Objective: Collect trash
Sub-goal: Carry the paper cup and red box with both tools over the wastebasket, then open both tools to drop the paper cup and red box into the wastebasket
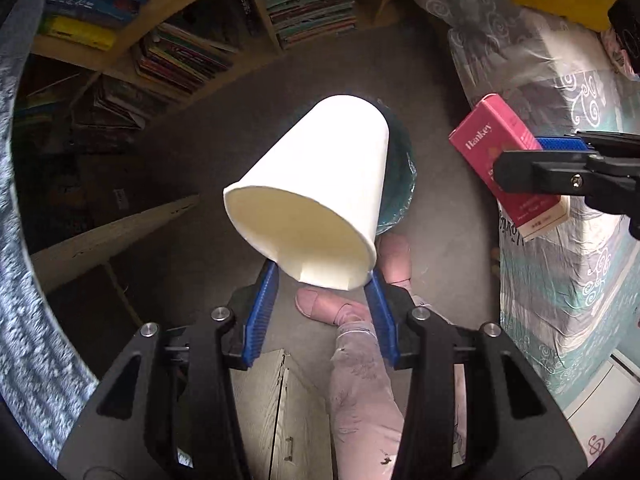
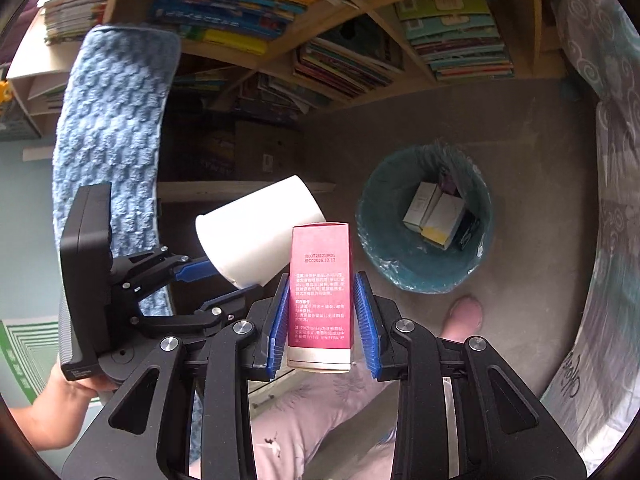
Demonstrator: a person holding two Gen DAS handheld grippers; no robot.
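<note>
The left hand-held gripper pinches a white paper cup by its rim at frame centre; the right hand-held gripper clamps a pink carton. Released here, either could miss the teal bin (centre right, already holding boxes)

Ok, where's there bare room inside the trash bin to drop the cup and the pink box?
In the right wrist view, the bin is bare along its left and lower inner side, toward the paper cup and the pink box. Its upper right is crowded with small cartons. Bare floor lies between bin and bedding.
</note>
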